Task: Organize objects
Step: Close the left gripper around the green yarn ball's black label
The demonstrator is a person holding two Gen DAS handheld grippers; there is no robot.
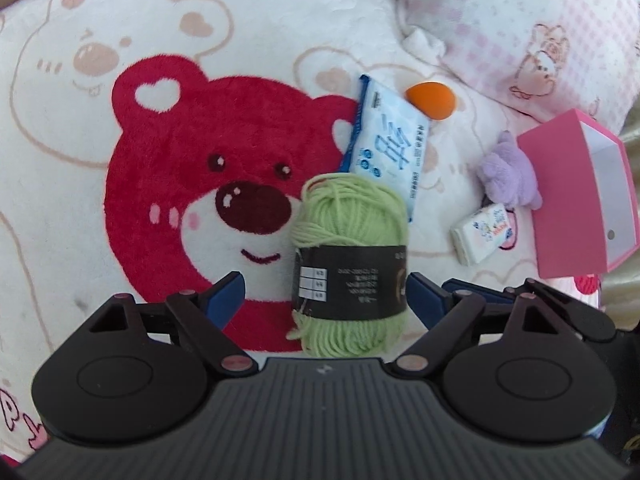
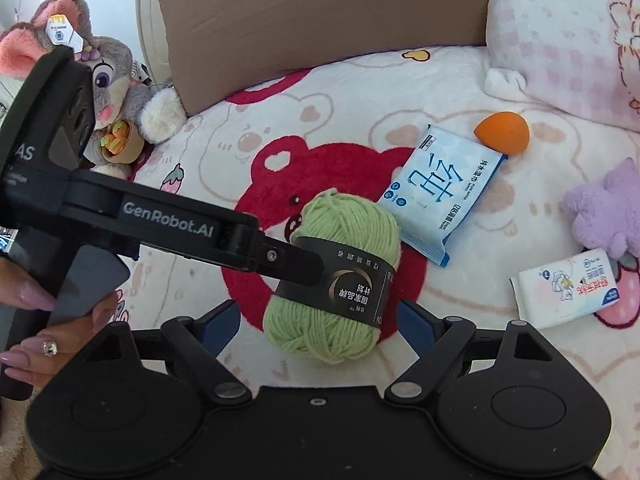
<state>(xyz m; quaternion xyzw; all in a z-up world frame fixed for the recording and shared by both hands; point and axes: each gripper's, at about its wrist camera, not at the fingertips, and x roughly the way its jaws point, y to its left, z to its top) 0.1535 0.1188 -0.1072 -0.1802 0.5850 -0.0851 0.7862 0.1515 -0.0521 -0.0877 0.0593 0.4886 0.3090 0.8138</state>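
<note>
Both grippers, left (image 1: 325, 294) and right (image 2: 318, 322), stand apart around the green yarn skein (image 1: 349, 258), clamping nothing. Skein's near end is hidden behind each gripper body.

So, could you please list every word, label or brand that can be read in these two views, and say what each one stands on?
"GenRobot.AI": white lettering on the black arm of the left gripper, seen from the right wrist.
"AS": end of a cut-off word on that gripper's black body.
Blue and white wet wipes packet: large Chinese characters, not legible to me.
Green yarn skein, black paper band: small print, too blurred.
Small white tissue pack: too small.
</note>
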